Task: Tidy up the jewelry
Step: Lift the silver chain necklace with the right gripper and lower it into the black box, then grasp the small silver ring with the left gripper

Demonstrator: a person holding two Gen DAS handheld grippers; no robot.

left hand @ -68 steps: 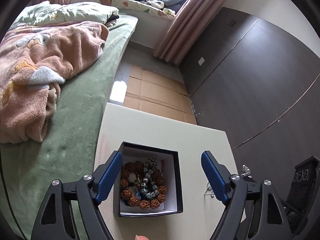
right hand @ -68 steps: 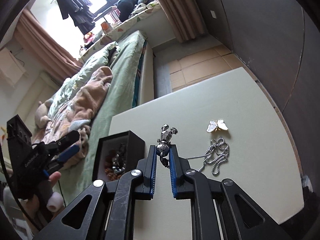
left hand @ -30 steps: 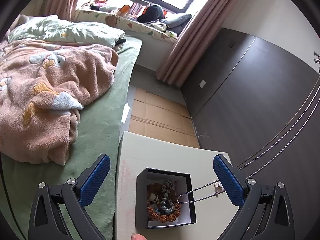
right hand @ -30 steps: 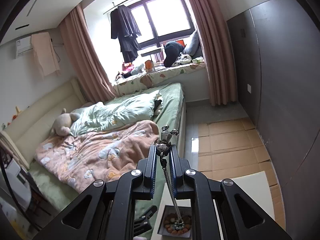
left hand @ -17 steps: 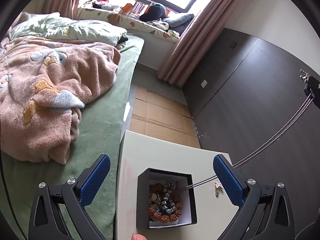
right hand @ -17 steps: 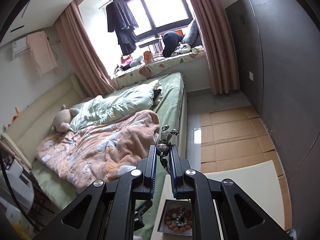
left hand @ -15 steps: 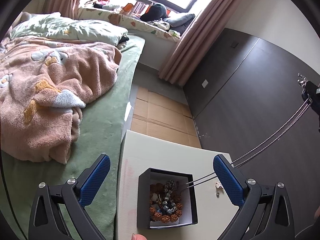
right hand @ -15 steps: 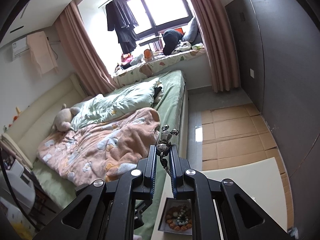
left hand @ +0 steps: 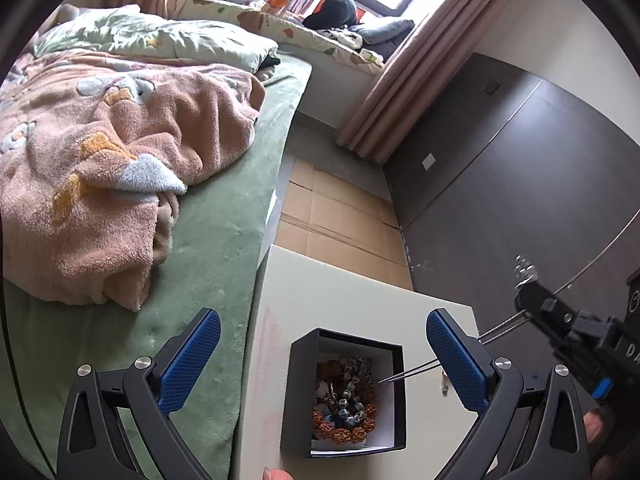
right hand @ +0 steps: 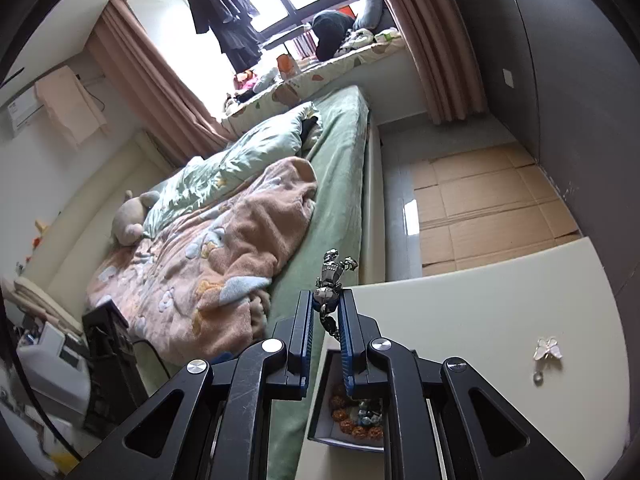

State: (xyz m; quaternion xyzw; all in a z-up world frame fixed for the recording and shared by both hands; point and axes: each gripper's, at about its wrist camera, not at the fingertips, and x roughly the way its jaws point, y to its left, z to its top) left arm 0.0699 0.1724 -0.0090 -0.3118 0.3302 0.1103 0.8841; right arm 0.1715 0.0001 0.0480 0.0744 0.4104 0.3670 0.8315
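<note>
An open black box (left hand: 345, 392) with a white lining sits on the cream table (left hand: 340, 308) and holds brown and blue-grey bead bracelets (left hand: 344, 404). My left gripper (left hand: 320, 356) is open and empty, hovering above and just before the box. My right gripper (right hand: 325, 300) is shut on a silver robot pendant (right hand: 331, 272). Its chain (left hand: 416, 368) hangs down into the box. In the left wrist view the right gripper (left hand: 528, 292) is up at the right. The box (right hand: 348, 404) shows under the right fingers.
A butterfly brooch (right hand: 547, 350) lies on the table to the right of the box. A green bed with a pink blanket (left hand: 100, 168) borders the table on the left. A dark wall (left hand: 520, 184) stands to the right. Cardboard (left hand: 336, 216) covers the floor beyond.
My right gripper has come down toward the box with the pendant, and more of the chain has sunk into the box. The left gripper has stayed open over the box.
</note>
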